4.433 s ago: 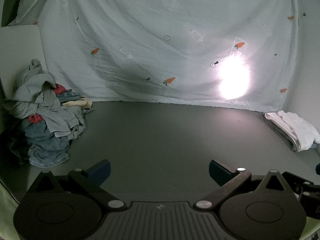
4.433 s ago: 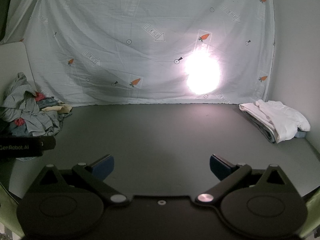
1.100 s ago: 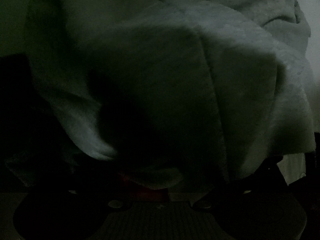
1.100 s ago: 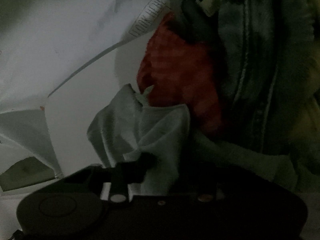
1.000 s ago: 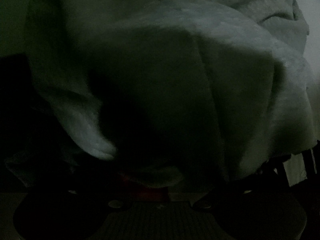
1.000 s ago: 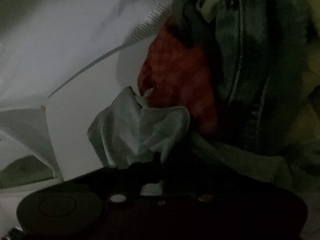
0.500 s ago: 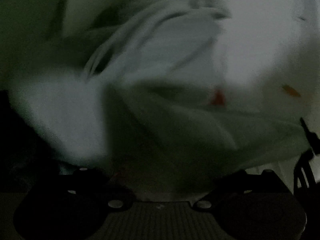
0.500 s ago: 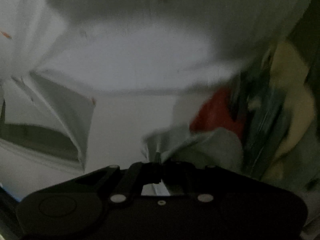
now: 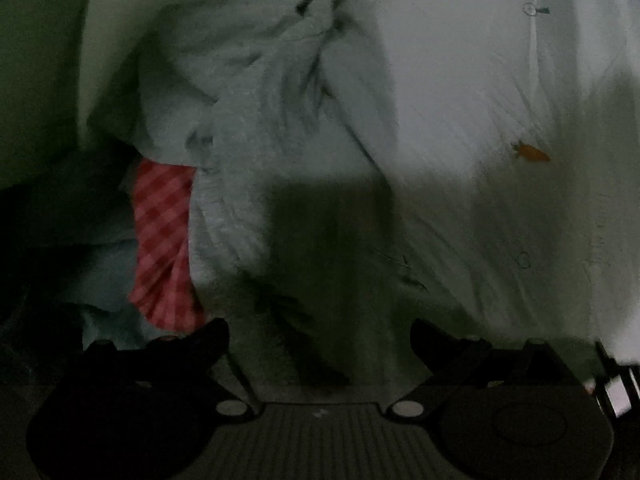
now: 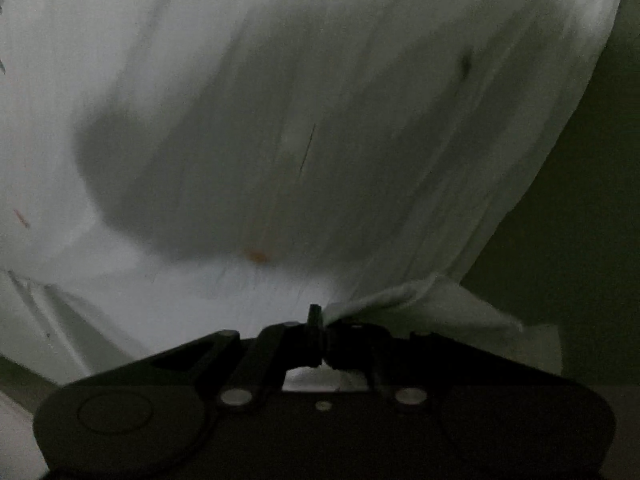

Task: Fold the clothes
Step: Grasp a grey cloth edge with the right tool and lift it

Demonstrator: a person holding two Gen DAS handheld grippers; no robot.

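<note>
In the left wrist view a pale grey-green garment [image 9: 272, 128] hangs bunched in front of me, with a red checked cloth [image 9: 162, 240] below it at the left. My left gripper [image 9: 320, 340] is open and empty, its dark fingers apart below the garment. In the right wrist view my right gripper [image 10: 320, 332] is shut on a corner of the pale grey-green garment [image 10: 420, 300], which trails off to the right. The image is dim and blurred.
The pale backdrop sheet with small carrot prints [image 9: 532, 152] fills the right of the left wrist view and most of the right wrist view [image 10: 280, 120]. Dark heaped clothes [image 9: 60, 240] lie at the far left.
Both grippers have pulled back from the clothes pile. The right gripper closed on the garment corner and lifted it toward the backdrop. The left gripper now stands clear of the cloth that covered it.
</note>
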